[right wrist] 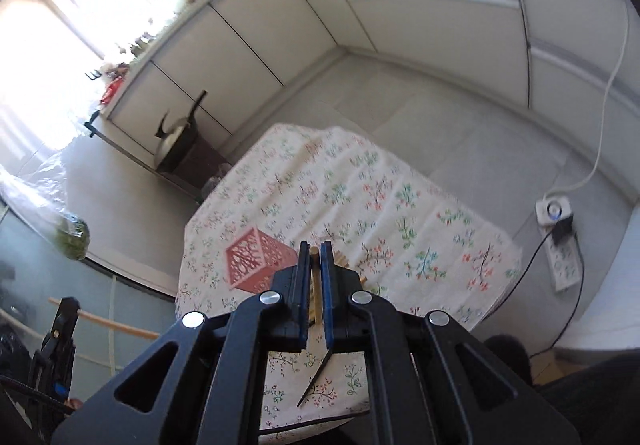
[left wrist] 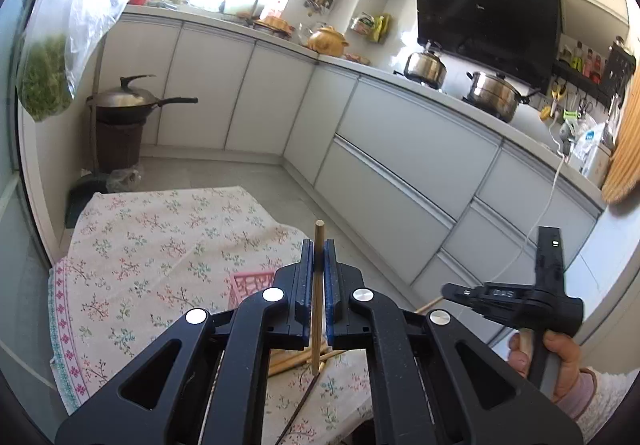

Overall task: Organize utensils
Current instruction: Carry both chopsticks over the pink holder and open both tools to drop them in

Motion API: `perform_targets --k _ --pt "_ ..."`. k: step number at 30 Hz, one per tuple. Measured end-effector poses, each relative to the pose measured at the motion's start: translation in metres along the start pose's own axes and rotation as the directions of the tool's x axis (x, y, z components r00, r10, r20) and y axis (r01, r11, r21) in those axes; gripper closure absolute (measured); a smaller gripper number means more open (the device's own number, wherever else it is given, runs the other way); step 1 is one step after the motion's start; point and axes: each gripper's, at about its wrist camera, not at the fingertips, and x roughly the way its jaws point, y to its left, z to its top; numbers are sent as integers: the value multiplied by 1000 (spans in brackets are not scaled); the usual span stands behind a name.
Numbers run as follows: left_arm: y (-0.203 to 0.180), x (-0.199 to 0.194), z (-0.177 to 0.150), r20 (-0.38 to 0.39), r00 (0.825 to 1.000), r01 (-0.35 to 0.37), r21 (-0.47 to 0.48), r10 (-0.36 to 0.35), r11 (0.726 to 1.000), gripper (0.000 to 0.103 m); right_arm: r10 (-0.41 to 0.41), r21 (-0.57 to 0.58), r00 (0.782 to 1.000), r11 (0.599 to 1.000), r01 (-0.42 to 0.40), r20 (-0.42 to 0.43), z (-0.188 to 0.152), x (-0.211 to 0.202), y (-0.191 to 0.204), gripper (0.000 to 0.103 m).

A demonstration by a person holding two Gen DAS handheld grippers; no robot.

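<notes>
You have a table under a floral tablecloth (right wrist: 360,197) (cream, with pink and green sprigs). On it lies a pink lattice basket (right wrist: 256,263), tipped on its side, with loose wooden chopsticks (left wrist: 296,359) close beside it on the cloth.

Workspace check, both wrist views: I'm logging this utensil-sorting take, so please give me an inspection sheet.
Surface: floral tablecloth covers the table.
Job's things: pink lattice holder lies tipped on its side; loose chopsticks lie on the cloth; one chopstick in the left gripper, another chopstick in the right.
Clutter: nothing seen on the cloth.
Grippers: left gripper and right gripper each shut on a chopstick.
Cables: white cord runs to a power strip on the floor.
Surroundings: kitchen cabinets, wok, steel pots on the stove.
</notes>
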Motion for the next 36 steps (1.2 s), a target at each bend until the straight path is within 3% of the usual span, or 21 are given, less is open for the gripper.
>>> perform_targets --k 6,11,20,22,24,27,31,36 --pt "-2 8 33 76 992 -100 -38 103 994 99 36 -35 996 999 -33 87 37 -29 18 98" --pt "5 27 54 121 979 -158 -65 165 985 99 82 -32 993 996 -80 84 67 -29 30 98" --pt "26 88 52 61 964 -254 -76 259 964 98 113 -113 993 987 -110 23 84 8 73 98" --pt "32 98 44 38 964 -259 -75 262 963 91 107 -140 994 985 -105 10 84 19 84 98" --pt "36 103 39 24 965 -259 -81 262 962 73 101 -162 995 982 -100 -2 85 28 93 98" --pt "37 92 42 57 965 -250 -104 256 963 69 94 -185 995 978 -96 -19 86 41 103 98" --pt "38 67 53 133 949 -268 -130 285 955 61 69 -221 997 972 -75 -36 87 56 116 98" --pt "42 57 58 155 947 -257 -153 280 954 53 46 -234 997 970 -61 -68 88 76 124 98"
